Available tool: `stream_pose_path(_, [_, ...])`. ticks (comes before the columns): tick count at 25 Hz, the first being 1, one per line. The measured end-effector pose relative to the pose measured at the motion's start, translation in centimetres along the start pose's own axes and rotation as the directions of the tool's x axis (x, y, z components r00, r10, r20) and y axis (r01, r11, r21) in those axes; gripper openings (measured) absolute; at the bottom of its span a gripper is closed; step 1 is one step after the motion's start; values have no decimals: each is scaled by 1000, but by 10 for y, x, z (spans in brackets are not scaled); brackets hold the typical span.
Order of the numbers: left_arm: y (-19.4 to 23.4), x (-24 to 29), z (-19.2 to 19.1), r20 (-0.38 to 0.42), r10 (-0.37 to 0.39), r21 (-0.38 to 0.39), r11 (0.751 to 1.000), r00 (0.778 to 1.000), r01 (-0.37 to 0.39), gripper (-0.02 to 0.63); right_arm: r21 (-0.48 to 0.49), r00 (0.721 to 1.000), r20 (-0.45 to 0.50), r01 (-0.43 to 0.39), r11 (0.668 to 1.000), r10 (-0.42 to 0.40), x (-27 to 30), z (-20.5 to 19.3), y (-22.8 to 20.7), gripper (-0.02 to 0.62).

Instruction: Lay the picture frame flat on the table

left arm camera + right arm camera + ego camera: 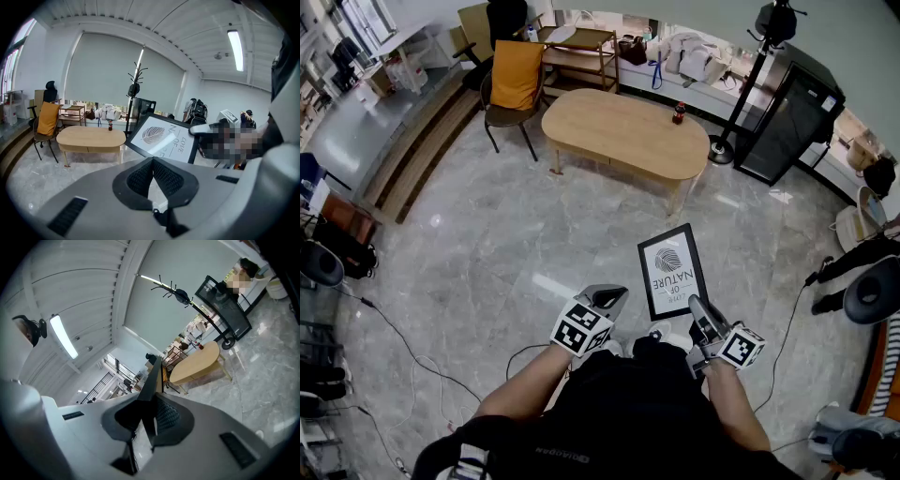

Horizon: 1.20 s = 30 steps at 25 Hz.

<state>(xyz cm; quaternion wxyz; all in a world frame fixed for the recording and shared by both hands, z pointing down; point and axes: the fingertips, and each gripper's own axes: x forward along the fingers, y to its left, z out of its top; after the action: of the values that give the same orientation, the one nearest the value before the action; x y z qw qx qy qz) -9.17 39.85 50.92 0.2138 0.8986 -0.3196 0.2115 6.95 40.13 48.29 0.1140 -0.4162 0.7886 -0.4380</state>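
Note:
The black picture frame [673,270] with a leaf print hangs in the air over the marble floor, well short of the oval wooden table [623,131]. My right gripper [701,314] is shut on its lower edge. In the right gripper view the frame [153,373] runs edge-on up from between the pads. My left gripper [605,298] is to the left of the frame, shut, with nothing in it. Its view shows the frame's face [164,140] and the table [89,138] beyond.
A small dark bottle [679,112] stands on the table's far right end. A chair with an orange cushion [514,80] is at the table's left. A coat stand [759,66] and a black cabinet [792,112] are at its right. Cables [394,328] lie on the floor.

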Motion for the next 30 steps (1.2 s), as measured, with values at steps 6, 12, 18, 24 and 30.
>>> stream_pose_path(6, [2,-28,-3,33,29,-24,999,999,-29,5,-2,999,-45,-8,1000,8,2,-21,21,44])
stream_pose_path(12, [12,-35,-9,42,50,-59,997,998,-47,5,-44,998,-59,-26,999,23,13,-15,34,44])
stream_pose_path(18, [8,-32,-5,53,46,-37,998,998,-44,5,-57,997,-70,-23,998,19,6,-18,31,44])
stream_pose_path(24, [13,-17,-3,35,37,-44,998,999,-35,5,40,997,-19,-76,996,77,7,-3,24,44])
stream_pose_path(30, [23,27,6,-17,7,-86,996,1000,-9,5,77,999,-21,-37,996,39,11,16,-23,44])
